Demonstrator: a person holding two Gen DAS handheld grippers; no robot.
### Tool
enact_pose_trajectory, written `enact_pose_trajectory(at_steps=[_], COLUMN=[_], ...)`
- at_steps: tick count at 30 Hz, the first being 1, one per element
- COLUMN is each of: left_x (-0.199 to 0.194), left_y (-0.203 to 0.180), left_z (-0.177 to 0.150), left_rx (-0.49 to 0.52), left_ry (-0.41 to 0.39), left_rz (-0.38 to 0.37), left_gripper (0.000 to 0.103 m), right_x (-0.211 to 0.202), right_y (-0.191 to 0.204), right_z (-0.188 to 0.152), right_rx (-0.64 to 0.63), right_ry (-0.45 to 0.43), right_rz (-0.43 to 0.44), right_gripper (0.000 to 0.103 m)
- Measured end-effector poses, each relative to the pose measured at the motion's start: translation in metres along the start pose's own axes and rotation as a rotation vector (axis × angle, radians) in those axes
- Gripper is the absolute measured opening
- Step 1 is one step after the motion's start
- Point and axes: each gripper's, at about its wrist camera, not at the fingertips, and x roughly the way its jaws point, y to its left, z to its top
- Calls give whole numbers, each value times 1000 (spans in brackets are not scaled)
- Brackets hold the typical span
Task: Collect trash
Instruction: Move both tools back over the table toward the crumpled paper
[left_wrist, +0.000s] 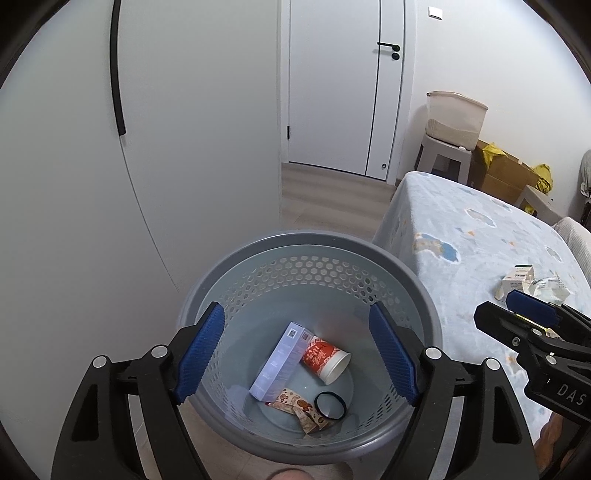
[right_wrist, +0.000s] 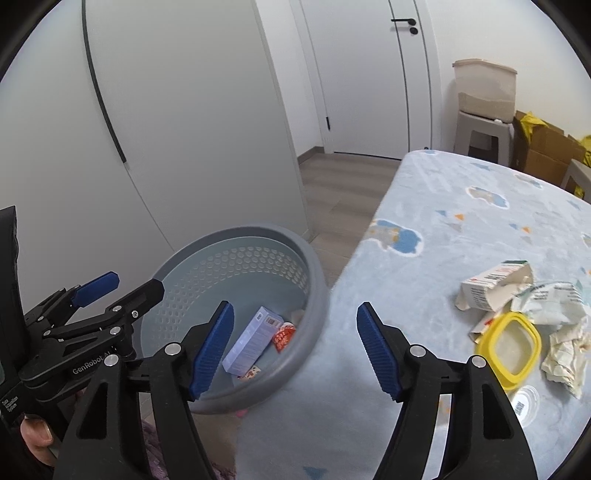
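A grey perforated trash basket (left_wrist: 413, 284) stands on the floor beside the bed. In it lie a pale box (left_wrist: 280, 360), a red paper cup (left_wrist: 327, 356), a snack wrapper (left_wrist: 303, 408) and a black ring (left_wrist: 330, 405). My left gripper (left_wrist: 297, 354) is open and empty above the basket. My right gripper (right_wrist: 295, 347) is open and empty, over the basket's (right_wrist: 314, 266) right rim and the bed edge. On the bed lie a crushed carton (right_wrist: 493, 286), crumpled paper (right_wrist: 565, 343), a yellow-rimmed lid (right_wrist: 509, 345) and a small clear lid (right_wrist: 524, 402).
The bed (right_wrist: 443, 229) has a pale blue patterned cover. White wardrobe doors (left_wrist: 166, 147) stand left, a white room door (left_wrist: 340, 85) behind. A stool with a beige bin (left_wrist: 454, 122) and cardboard boxes (left_wrist: 506, 173) stand at the back right.
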Motion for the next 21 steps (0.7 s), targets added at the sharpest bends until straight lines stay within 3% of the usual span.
enact_pose_trajectory(at_steps=[21], left_x=[-24], left_y=[-79], left_z=[-11], left_rx=[102], left_ry=[-17], left_rz=[-160], left_gripper=[79], right_x=[-85], right_y=[-126], right_z=[-40], right_rx=[185], right_ry=[-22], right_rz=[-264], right_gripper=[75])
